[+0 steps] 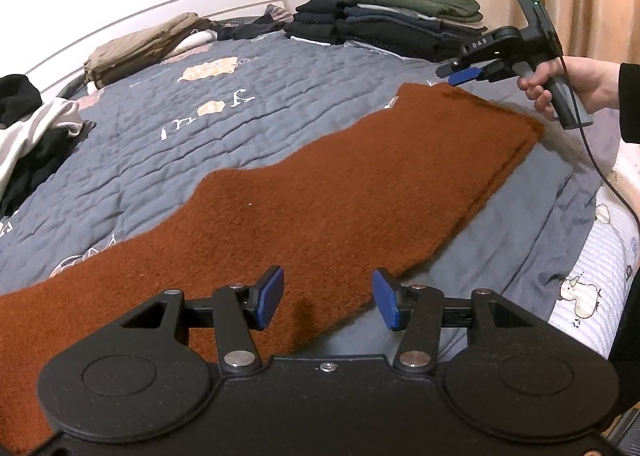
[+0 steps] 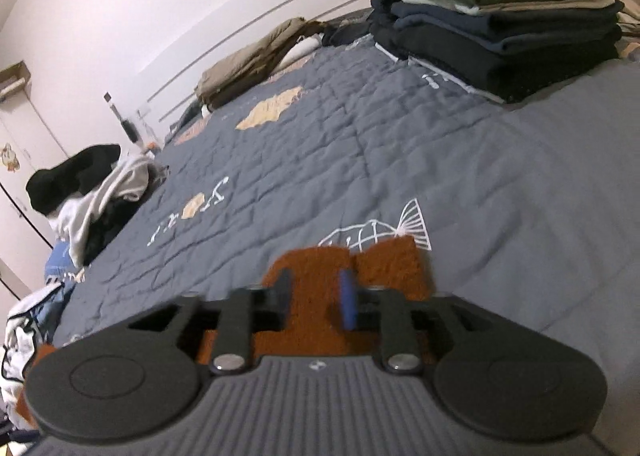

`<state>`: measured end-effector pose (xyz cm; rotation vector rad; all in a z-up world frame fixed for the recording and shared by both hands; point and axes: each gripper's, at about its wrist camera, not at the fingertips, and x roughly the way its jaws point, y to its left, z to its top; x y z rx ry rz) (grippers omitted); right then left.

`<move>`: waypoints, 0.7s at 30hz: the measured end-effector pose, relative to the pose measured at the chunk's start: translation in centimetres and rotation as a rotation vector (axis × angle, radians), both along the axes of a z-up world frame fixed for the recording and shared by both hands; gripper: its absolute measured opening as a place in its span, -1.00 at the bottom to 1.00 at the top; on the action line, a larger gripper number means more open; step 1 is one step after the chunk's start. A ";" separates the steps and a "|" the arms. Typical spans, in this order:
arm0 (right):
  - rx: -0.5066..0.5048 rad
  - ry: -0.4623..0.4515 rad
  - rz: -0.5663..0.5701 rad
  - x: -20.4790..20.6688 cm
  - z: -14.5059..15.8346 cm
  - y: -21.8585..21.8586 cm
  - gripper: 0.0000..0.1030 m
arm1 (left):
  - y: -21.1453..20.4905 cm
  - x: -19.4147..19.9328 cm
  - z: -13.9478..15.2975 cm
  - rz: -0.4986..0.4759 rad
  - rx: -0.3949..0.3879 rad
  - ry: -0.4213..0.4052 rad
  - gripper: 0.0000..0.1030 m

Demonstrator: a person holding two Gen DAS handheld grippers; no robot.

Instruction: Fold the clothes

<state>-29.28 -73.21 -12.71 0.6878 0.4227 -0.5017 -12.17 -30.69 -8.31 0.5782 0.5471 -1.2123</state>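
**Rust garment lies flat, both grippers at its ends**

Bottom centre, the left gripper (image 1: 328, 302) hangs with fingers apart above the rust-brown garment (image 1: 320, 200), a long doubled strip across the quilt (image 1: 168, 144). At right, the right gripper (image 1: 460, 74), fingers apart, hovers by its far corner. Likely mid-fold; both ends need pinching. Upper centre, the folded stack (image 1: 392, 22) stands clear.

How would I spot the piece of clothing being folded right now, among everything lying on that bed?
Start at the grey quilt covering the bed. Along its near edge lies a long, flat rust-brown garment, stretching between the left tool and the right tool. It alone is fuzzy and orange-brown; the other clothes are dark, green, beige or white.
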 end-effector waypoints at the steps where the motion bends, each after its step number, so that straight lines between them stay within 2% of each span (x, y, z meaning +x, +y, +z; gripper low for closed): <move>1: -0.004 0.007 0.001 0.2 -0.1 0.0 -0.14 | 0.0 0.0 0.0 -0.002 0.001 -0.001 -0.04; 7: -0.010 0.118 0.039 1.9 -1.4 0.6 -0.15 | 0.1 -0.1 0.0 0.000 0.002 -0.004 -0.03; 9: 0.009 0.123 0.036 2.0 -1.4 0.6 -0.42 | 0.1 -0.1 0.1 0.001 0.001 -0.003 -0.03; 11: 0.045 0.116 0.024 1.7 -1.3 0.3 -0.96 | 0.1 -0.1 0.1 0.001 0.001 -0.004 -0.03; 21: 0.043 0.005 -0.053 -1.1 0.8 -0.5 -1.00 | 0.1 -0.1 0.1 -0.006 -0.001 -0.011 -0.03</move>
